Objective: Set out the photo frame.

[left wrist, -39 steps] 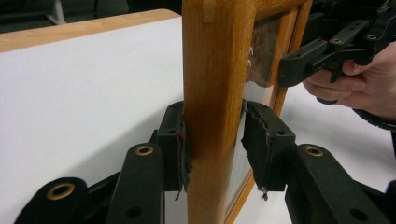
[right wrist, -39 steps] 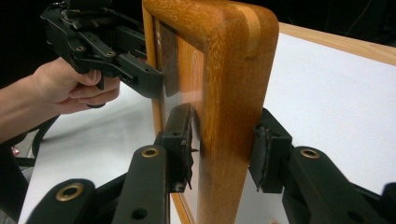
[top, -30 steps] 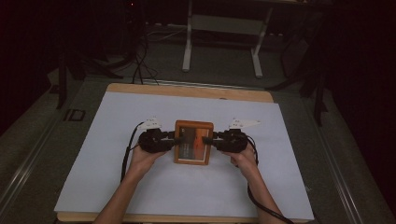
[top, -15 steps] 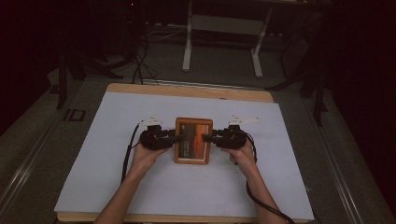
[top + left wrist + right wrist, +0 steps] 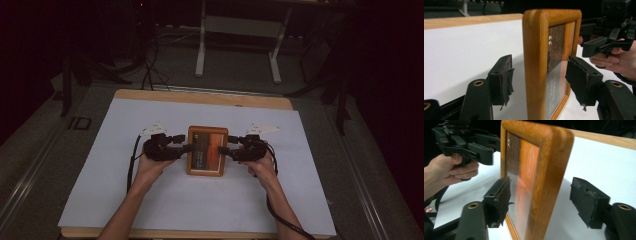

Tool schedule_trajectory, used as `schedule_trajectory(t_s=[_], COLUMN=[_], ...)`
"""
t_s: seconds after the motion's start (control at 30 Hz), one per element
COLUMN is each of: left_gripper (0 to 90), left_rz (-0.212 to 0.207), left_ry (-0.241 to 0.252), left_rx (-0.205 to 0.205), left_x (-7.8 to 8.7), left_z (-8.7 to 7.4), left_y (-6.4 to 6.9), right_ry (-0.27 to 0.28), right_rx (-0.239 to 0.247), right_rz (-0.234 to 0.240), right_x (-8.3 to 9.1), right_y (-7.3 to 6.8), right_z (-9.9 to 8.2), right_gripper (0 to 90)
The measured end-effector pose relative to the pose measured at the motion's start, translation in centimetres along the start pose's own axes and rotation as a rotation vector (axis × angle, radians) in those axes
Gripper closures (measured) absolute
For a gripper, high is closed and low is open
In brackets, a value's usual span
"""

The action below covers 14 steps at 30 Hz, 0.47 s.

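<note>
1. One wooden picture frame with an orange-and-brown print behind glass point(image 5: 207, 151). It lies flat on the white sheet point(image 5: 125, 200) covering the one wooden table point(image 5: 200, 97), roughly mid-table, between the two hands.
2. Two black two-jaw grippers, one per hand. The left gripper point(image 5: 186, 147) sits at the frame's left edge and the right gripper point(image 5: 223, 150) at its right edge.
3. Left gripper view: jaws have just been opening. The frame's edge is between the pads point(image 5: 504, 80), but there's a clear gap on each side, so it's gripping nothing.
4. Right gripper view: same deal. Jaws just opened wide, both pads point(image 5: 501, 200) are off the wood, nothing held.
5. Hard to make out: the print's small text is too blurry to read, the frame's lower part is cut off in both gripper views, and the background is pretty dark.
</note>
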<state>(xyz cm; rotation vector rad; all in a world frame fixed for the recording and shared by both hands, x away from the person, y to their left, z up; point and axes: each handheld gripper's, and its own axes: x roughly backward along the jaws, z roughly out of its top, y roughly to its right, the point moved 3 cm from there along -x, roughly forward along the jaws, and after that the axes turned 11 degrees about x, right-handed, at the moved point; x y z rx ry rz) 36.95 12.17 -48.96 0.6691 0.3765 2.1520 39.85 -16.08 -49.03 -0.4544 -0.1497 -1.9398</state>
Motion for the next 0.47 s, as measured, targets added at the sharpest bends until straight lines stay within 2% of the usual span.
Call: schedule_trajectory(t_s=[0.13, 0.3, 0.37, 0.47], left_gripper=[38.3, 37.8, 37.8, 35.9], left_rz=[0.032, 0.127, 0.179, 0.292], left_ry=[0.034, 0.044, 0.034, -0.007], left_rx=[0.015, 0.018, 0.016, -0.005], left_x=[1.8, 4.4, 5.1, 5.6], left_z=[0.1, 0.1, -0.1, -1.0], left_y=[-0.3, -1.1, -1.5, -2.2], right_ry=[0.01, 0.011, 0.017, -0.001], right_rx=[0.0, 0.001, -0.01, -0.025], right_rz=[-0.023, -0.066, -0.095, -0.183], right_x=[1.2, 3.5, 4.9, 6.8], right_y=[0.0, 0.2, 0.6, 1.4], right_z=[0.2, -0.1, -0.6, -1.7], right_gripper=[28.1, 27.4, 27.1, 23.7])
